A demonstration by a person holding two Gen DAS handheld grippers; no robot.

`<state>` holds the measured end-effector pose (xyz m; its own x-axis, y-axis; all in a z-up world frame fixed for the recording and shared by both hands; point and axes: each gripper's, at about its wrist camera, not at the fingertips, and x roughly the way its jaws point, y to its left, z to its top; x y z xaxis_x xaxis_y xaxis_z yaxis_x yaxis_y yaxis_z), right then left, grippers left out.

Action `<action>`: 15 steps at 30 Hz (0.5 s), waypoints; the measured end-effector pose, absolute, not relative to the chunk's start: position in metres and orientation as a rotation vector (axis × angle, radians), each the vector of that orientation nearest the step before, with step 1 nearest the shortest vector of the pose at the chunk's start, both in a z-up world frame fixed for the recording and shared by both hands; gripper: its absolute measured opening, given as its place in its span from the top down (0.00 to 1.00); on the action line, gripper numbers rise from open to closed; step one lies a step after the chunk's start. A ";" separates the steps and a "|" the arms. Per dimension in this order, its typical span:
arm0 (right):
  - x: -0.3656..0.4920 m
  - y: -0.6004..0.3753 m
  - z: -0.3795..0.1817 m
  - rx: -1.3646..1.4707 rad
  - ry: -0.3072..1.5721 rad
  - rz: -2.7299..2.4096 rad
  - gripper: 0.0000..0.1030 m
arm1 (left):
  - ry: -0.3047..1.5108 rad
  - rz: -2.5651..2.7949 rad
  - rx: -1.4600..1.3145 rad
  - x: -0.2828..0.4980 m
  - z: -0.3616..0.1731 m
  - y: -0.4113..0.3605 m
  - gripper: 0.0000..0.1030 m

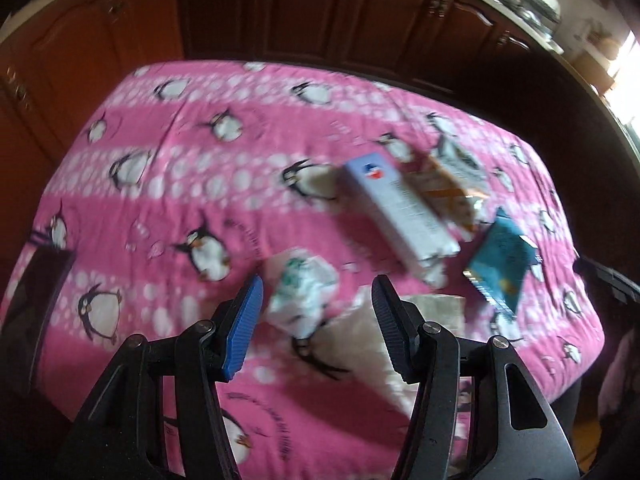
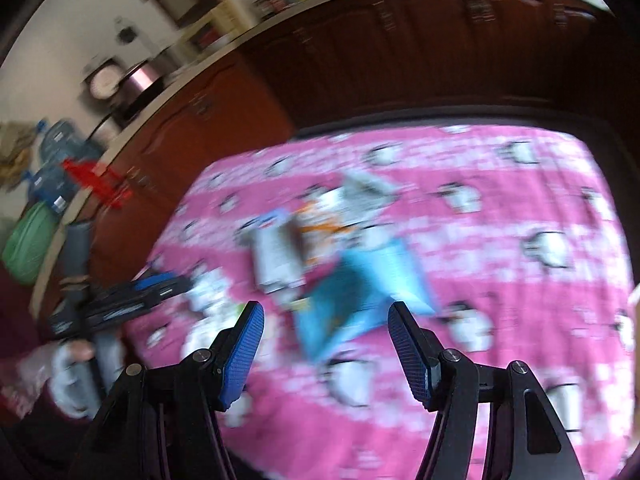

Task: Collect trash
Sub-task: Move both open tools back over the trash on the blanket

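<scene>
Trash lies on a pink penguin-print cloth (image 1: 168, 184). In the left wrist view: a crumpled white-green wrapper (image 1: 302, 292), a white paper napkin (image 1: 360, 344), a long white box (image 1: 400, 212), an orange-white packet (image 1: 452, 184) and a teal packet (image 1: 500, 264). My left gripper (image 1: 316, 292) is open just above the crumpled wrapper. In the blurred right wrist view, my right gripper (image 2: 326, 316) is open above the teal packet (image 2: 356, 292), with the white box (image 2: 276, 256) beyond. The left gripper (image 2: 160, 288) shows at left over the wrapper (image 2: 208, 292).
Dark wooden cabinets (image 1: 320, 12) run behind the table under a cluttered counter (image 2: 224, 20). Water bottles (image 2: 52, 160) and a green bag (image 2: 28, 244) stand on the floor at left. A dark object (image 1: 32, 300) sits at the cloth's left edge.
</scene>
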<state>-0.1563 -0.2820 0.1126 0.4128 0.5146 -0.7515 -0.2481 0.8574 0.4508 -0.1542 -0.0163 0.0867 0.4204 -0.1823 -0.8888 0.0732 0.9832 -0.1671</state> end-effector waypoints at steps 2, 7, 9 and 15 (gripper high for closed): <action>-0.157 -0.258 0.109 0.258 1.063 0.542 0.39 | 1.137 -0.161 -0.117 -0.151 0.079 -0.012 0.46; -0.161 -0.200 0.095 0.175 1.099 0.655 0.34 | 1.166 -0.179 -0.120 -0.141 0.057 -0.015 0.46; -0.160 -0.183 0.090 0.141 1.104 0.682 0.32 | 1.177 -0.185 -0.123 -0.137 0.049 -0.016 0.47; -0.160 -0.137 0.056 -0.039 1.145 0.691 0.33 | 1.188 -0.215 -0.165 -0.136 0.046 -0.006 0.77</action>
<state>-0.1603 -0.1365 0.0563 0.2316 0.4834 -0.8442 -0.5215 0.7943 0.3118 -0.1358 -0.0064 0.0459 0.3573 -0.2523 -0.8993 0.0797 0.9675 -0.2398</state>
